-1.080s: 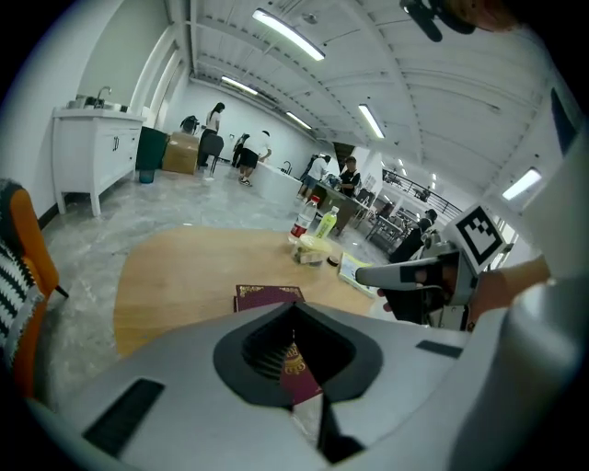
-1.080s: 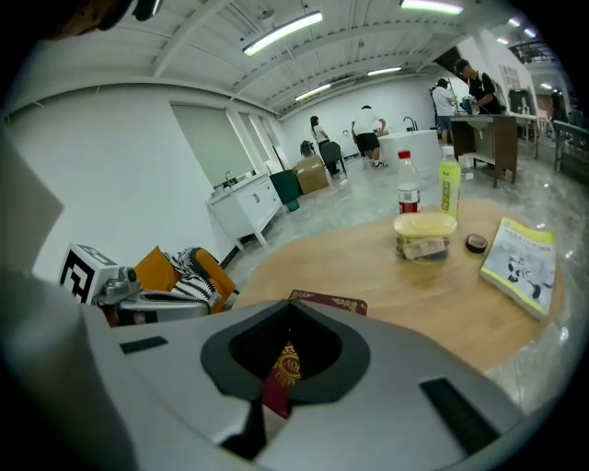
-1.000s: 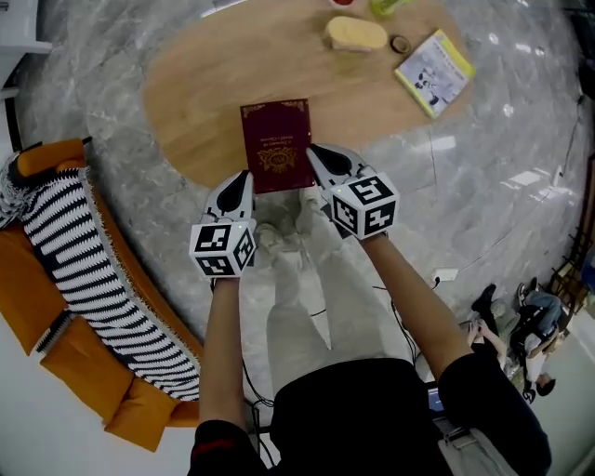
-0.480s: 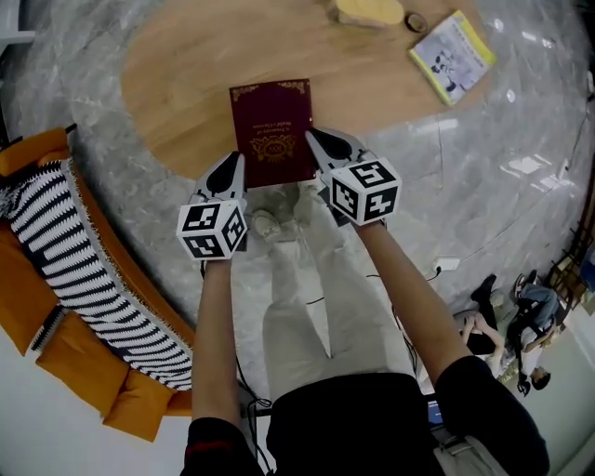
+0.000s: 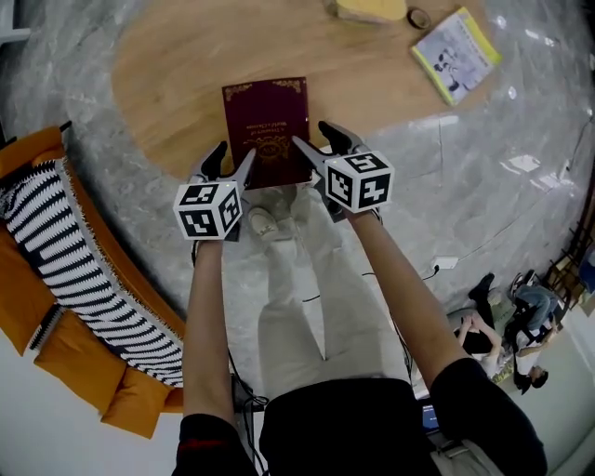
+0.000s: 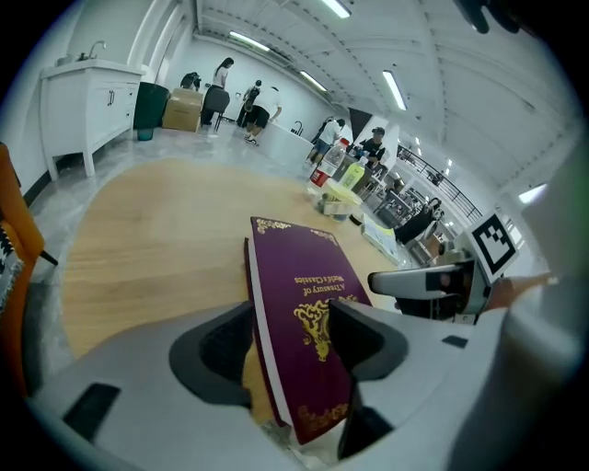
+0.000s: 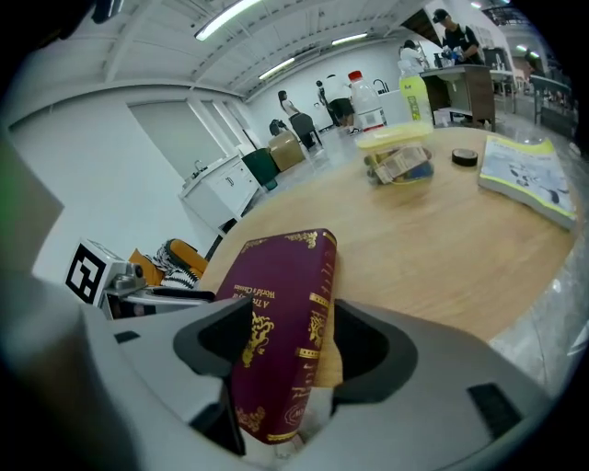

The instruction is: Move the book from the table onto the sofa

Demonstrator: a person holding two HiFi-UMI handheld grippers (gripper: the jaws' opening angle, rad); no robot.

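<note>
A maroon hardback book (image 5: 267,125) with gold print lies at the near edge of the oval wooden table (image 5: 177,65). My left gripper (image 5: 235,156) straddles its near left corner, and its jaws have just been opening. In the left gripper view the book (image 6: 304,304) stands between the jaws of that gripper (image 6: 290,345), with a gap on the left side. My right gripper (image 5: 313,139) straddles the near right corner, its jaws likewise just opened. The right gripper view has the book's spine (image 7: 313,304) apart from the right jaw of that gripper (image 7: 285,350).
An orange sofa (image 5: 28,307) with a black-and-white striped throw (image 5: 56,242) stands at the left. At the table's far side are a yellow-edged booklet (image 5: 456,51), a food container (image 5: 367,9) and a small tape roll (image 5: 421,17). The floor is marble.
Both grippers have sunk toward the table edge. Their jaws, shut beside the book before, now stand open around its two near corners.
</note>
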